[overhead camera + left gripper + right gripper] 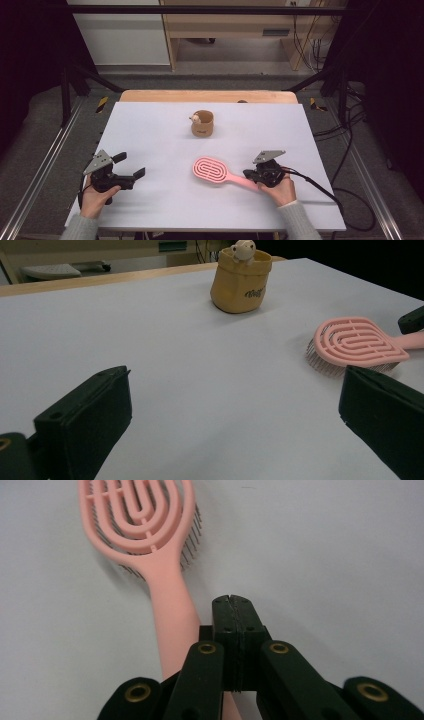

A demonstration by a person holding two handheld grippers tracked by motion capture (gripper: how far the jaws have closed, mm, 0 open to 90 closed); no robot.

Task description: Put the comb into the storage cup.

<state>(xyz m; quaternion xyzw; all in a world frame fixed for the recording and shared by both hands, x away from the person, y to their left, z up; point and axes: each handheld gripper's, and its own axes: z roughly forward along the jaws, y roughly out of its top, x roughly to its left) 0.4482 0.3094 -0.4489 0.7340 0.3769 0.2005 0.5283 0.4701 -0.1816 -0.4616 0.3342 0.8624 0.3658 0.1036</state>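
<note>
A pink hairbrush (211,170) lies bristles down on the white table (150,130), its handle pointing right. My right gripper (248,174) rests over the handle's end. In the right gripper view its jaws (232,600) are pressed flat together with nothing between them, and the brush (145,520) handle runs along their left side and under the gripper. My left gripper (131,165) sits at the front left, open and empty. From the left gripper view (235,385) the brush (357,340) shows at the right.
A small tan pot (202,124) with a pale little figure at its rim stands toward the back middle; it is in the left gripper view too (241,282). A wooden strip (207,96) edges the table's far side. Metal frame rails run along both sides.
</note>
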